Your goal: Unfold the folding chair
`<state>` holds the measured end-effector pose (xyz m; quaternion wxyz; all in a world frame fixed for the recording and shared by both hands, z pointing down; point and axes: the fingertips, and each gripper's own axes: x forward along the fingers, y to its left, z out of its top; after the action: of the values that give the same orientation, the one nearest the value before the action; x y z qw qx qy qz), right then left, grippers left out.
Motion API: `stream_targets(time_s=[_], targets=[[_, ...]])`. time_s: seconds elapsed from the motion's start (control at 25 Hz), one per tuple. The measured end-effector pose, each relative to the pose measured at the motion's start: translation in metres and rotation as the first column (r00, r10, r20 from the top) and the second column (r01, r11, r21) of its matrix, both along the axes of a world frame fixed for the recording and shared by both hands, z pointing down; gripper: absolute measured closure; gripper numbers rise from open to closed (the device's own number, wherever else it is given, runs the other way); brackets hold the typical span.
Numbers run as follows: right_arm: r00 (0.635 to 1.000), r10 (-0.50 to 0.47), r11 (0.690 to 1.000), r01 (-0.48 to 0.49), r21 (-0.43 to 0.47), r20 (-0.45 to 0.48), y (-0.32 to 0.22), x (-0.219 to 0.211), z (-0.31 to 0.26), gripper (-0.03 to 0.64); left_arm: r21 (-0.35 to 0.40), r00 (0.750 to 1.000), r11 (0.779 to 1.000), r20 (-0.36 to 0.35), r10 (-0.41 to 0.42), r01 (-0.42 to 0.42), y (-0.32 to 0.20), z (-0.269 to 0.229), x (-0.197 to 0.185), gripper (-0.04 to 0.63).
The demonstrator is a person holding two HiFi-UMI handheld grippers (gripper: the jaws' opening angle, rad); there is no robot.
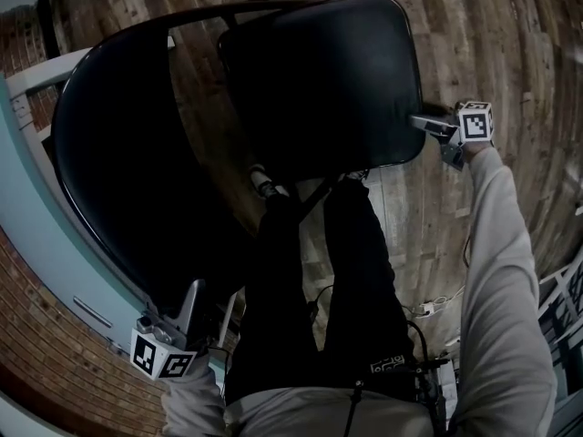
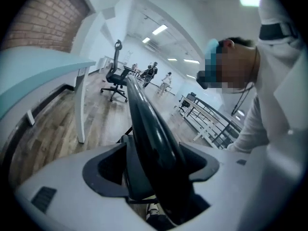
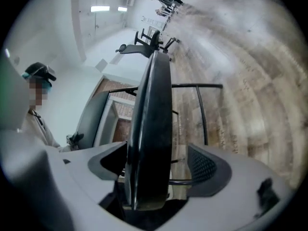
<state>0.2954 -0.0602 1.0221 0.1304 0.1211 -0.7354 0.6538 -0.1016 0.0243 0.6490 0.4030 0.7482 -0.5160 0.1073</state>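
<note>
The black folding chair stands on the wooden floor in front of me. In the head view its seat (image 1: 319, 80) is at the upper middle and its backrest (image 1: 118, 153) curves down the left. My left gripper (image 1: 193, 291) is at the backrest's lower edge; in the left gripper view that glossy edge (image 2: 144, 114) runs between the jaws of the left gripper (image 2: 154, 165), which stand apart from it. My right gripper (image 1: 421, 123) is at the seat's right rim. In the right gripper view the seat rim (image 3: 154, 109) lies between the spread jaws of the right gripper (image 3: 156, 165), with a gap on the right.
A pale blue tabletop (image 1: 36, 217) and a brick wall (image 1: 55, 362) run along the left. My legs in black trousers (image 1: 346, 280) stand just behind the chair. A white metal rack (image 1: 565, 299) is at the right. An office chair (image 2: 115, 76) and some people stand far off.
</note>
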Motion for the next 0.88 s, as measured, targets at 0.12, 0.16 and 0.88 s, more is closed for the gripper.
stream_targets(time_s=[0.12,0.16,0.88], targets=[[0.997,0.026,0.995,-0.018,0.102,-0.077,0.003,0.022,-0.024,0.244,0.037,0.993,0.996,0.084,0.083,-0.086,0.007,-0.013,-0.005,0.210],[0.995,0.027,0.991,-0.015,0.129,-0.095,0.008,0.027,-0.033,0.244,0.044,0.992,0.995,0.093,0.088,-0.092,0.009,-0.017,-0.010,0.206],[0.971,-0.150,0.738,0.234,0.633,-0.184,0.058,-0.142,-0.356,0.305,0.139,0.981,0.975,0.117,0.155,-0.170,0.041,-0.135,-0.047,0.309]])
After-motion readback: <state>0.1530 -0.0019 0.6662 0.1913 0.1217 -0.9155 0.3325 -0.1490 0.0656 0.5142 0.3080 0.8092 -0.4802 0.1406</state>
